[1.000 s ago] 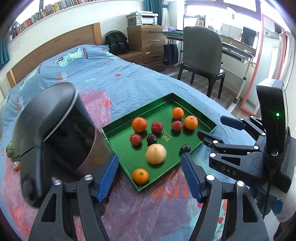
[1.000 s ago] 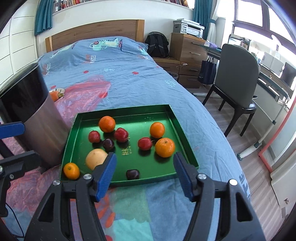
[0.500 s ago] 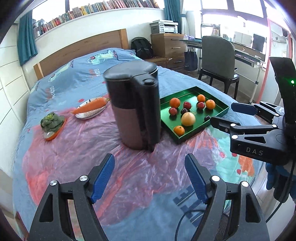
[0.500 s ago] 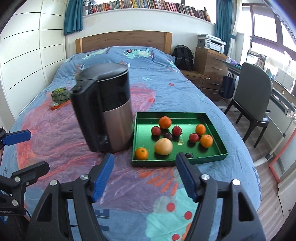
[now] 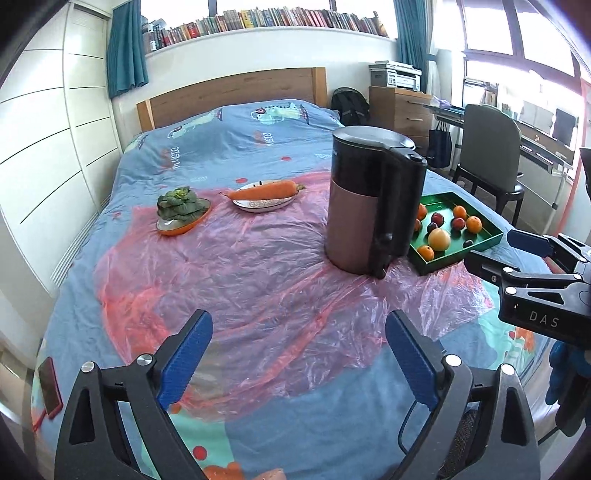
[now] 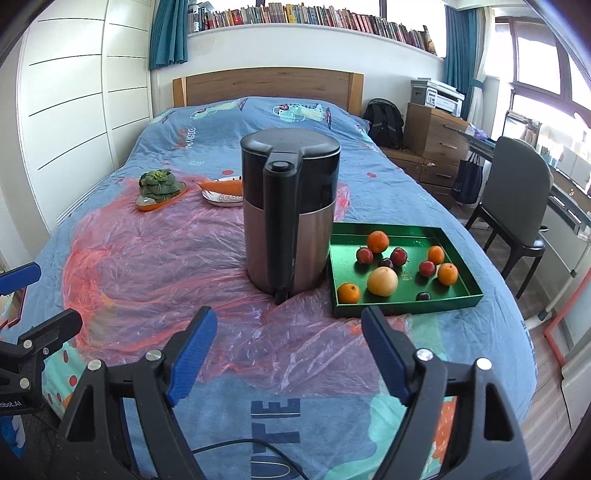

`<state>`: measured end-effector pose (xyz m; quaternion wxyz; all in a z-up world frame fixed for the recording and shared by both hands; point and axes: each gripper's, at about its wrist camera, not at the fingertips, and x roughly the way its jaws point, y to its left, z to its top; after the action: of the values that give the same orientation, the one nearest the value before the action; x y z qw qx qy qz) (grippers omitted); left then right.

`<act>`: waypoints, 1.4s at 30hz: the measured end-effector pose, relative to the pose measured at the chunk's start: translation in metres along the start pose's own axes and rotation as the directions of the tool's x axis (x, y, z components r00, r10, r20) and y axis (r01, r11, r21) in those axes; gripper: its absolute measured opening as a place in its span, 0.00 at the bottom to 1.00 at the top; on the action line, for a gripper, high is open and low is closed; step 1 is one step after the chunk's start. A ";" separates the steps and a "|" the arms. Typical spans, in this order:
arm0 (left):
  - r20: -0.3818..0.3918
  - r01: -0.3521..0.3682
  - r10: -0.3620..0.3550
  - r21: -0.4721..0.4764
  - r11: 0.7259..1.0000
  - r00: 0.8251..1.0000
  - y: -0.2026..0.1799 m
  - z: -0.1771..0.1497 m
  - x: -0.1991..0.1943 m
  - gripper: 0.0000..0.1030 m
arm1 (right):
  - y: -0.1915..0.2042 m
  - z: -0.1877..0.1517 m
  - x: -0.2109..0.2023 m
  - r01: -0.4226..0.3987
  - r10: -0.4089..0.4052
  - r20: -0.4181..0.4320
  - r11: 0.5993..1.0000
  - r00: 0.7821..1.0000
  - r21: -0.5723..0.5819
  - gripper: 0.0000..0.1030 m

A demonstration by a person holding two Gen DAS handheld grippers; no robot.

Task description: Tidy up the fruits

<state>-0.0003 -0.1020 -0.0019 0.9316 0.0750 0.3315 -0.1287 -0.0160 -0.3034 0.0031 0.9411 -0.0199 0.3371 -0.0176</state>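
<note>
Two claws hang over the near end of the bed (image 6: 424, 192), both empty. Left claw (image 5: 299, 358) has just been spreading its jaws and stands wide, nothing between them; right claw (image 6: 288, 354) gapes wide too. Fruits (image 6: 382, 281) sit in the green tray (image 6: 406, 306) on the bed's right side, just beside the upright kettle (image 6: 290, 218), well apart from both claws.

A home bedroom is showing here: a bed (image 6: 280, 122) with a wooden headboard (image 6: 266, 86) is filling the room, a bookshelf (image 6: 317, 18) is running above it, and a desk chair (image 6: 517, 195) is standing beside a chest of drawers (image 6: 436, 133).
</note>
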 end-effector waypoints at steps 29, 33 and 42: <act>-0.022 0.021 -0.022 -0.022 1.000 1.000 0.001 -0.020 -0.001 0.95 | -0.050 -0.028 -0.012 0.128 -0.130 0.004 0.985 0.992 0.113 1.00; -0.043 0.028 -0.029 -0.029 0.999 0.999 0.004 -0.022 0.004 0.99 | -0.056 -0.031 -0.011 0.138 -0.139 0.001 0.984 0.990 0.115 1.00; -0.050 0.021 -0.023 -0.042 0.999 0.998 0.010 -0.025 0.009 0.99 | -0.066 -0.036 -0.009 0.157 -0.157 -0.013 0.978 0.988 0.134 1.00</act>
<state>-0.0060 -0.0881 -0.0263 0.9228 0.0553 0.3584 -0.1300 -0.0478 -0.3701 -0.0157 0.9356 0.0169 0.3336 -0.1146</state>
